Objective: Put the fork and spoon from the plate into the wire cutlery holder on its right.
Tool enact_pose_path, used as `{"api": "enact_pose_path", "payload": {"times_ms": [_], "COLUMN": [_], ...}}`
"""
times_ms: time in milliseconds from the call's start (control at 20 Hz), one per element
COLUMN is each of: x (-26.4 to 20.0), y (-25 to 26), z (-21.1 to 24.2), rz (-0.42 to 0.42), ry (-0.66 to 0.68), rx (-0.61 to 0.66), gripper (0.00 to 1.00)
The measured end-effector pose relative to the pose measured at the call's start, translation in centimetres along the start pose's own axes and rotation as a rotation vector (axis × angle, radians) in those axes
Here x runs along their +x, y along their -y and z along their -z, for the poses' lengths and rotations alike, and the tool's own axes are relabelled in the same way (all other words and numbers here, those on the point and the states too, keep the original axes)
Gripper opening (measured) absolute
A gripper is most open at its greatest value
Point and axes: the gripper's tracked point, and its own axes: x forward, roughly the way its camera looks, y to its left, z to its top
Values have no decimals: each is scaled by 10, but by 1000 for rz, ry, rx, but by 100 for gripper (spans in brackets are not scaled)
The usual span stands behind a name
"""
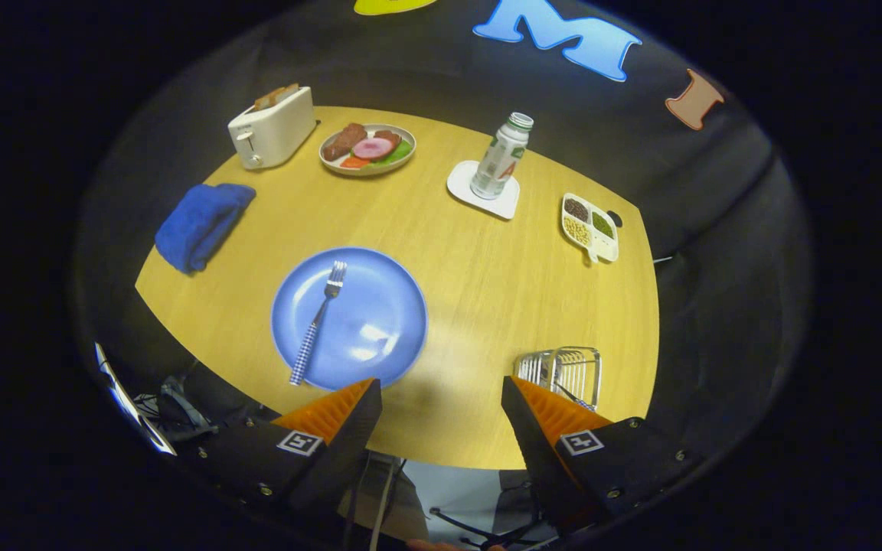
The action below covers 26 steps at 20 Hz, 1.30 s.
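Fork on the plate, holder to its right, gripper held high and empty.

Silver fork with a checked blue handle (318,322) lies across the round blue plate (380,306), lower left of frame, handle over the near rim; something slim already leans inside the wire cutlery holder (561,373), lower right, perhaps the spoon. Gripper (441,398) hovers between them, jaws wide apart.

My wooden bench (456,306) carries a toaster (272,128), food plate (368,149), blue cloth (202,224), blue plate (364,337), coaster (462,184), snack tray (590,227) and wire cutlery holder (563,373).
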Motion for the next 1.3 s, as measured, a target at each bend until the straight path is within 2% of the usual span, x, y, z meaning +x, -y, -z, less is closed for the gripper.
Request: {"api": "enact_pose_path", "payload": {"times_ms": [450,950,1300], "x": [17,51,93], "y": [-82,-115,-123], "z": [-14,-7,9], "rz": [-71,-89,-122], "ry": [62,24,-39], "rx": [-3,24,89], "gripper": [97,97,97]}}
